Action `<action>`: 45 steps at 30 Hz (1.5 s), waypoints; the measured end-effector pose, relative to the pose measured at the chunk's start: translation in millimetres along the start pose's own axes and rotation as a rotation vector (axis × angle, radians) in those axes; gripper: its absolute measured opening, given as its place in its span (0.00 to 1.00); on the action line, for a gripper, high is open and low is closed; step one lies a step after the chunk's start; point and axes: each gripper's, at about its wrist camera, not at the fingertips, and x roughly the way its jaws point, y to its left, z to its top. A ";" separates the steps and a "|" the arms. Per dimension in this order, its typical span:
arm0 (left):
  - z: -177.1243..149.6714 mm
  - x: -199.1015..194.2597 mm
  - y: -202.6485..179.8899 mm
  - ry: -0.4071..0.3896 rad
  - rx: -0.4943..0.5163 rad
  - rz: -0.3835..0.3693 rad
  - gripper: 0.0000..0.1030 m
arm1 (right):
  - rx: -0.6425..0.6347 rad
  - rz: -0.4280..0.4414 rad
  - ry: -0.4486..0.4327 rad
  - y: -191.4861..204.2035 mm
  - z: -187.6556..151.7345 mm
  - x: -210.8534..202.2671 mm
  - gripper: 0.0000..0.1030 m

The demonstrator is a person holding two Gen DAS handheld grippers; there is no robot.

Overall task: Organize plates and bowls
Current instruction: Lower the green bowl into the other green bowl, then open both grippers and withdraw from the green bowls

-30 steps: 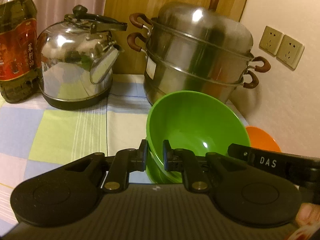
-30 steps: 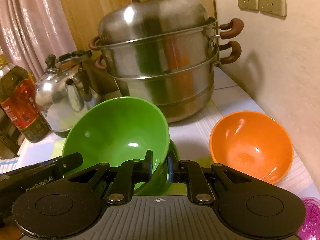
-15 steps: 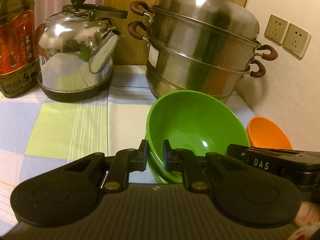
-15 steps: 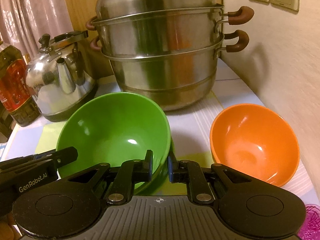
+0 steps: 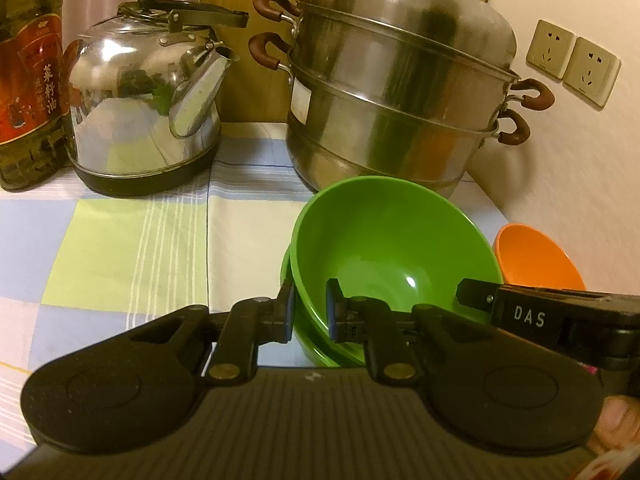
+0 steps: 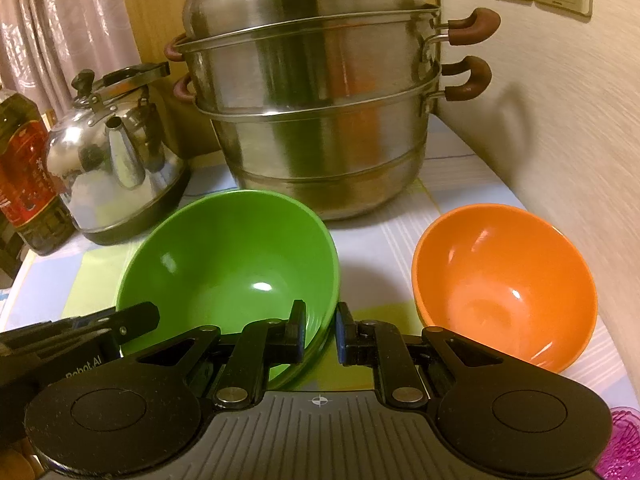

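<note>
While both grippers pinch the rim of the same green bowl (image 5: 394, 248), that bowl sits tilted inside a second green bowl (image 5: 310, 344), whose rim shows just beneath it at about 7 o'clock in the left wrist view. The left gripper (image 5: 308, 314) has its jaws clamped across the near rim, one finger outside the wall and one inside. The right gripper (image 6: 320, 330) is likewise closed on the green bowl's rim at its right-hand edge, one finger inside and the other outside.

In the right wrist view the green bowl (image 6: 230, 264) lies at about 10 o'clock from the fingertips, and the orange bowl (image 6: 506, 280) stands upright at about 2 o'clock, apart from the green one, near the wall (image 6: 560, 120). From the left wrist view the orange bowl (image 5: 534, 258) peeks out at 3 o'clock, partly hidden behind the right gripper's arm (image 5: 552, 316).

Behind the bowls, at 12 o'clock, stands a two-tier steel steamer pot (image 6: 316, 108) with brown handles and a domed lid. A steel kettle (image 5: 144, 112) sits at 10 o'clock in the left wrist view, and a bottle of cooking oil (image 5: 28, 80) stands beside it at the far left. Everything rests on a checked tablecloth (image 5: 120, 248) in pale green, blue and white. Two wall sockets (image 5: 572, 64) are mounted at 2 o'clock.
</note>
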 end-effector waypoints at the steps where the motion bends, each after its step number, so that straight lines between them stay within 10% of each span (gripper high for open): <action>1: -0.1 0.7 -0.3 0.000 0.004 0.006 0.13 | -0.001 0.000 -0.002 -0.3 -0.3 0.4 0.15; 10: -0.4 -1.3 0.1 -0.028 0.016 0.022 0.14 | 0.021 0.041 -0.045 -5.4 -1.2 -0.2 0.32; 45: -27.5 -70.4 -73.2 -0.085 0.087 -0.160 0.14 | 0.044 -0.080 -0.137 -41.9 -38.6 -99.6 0.34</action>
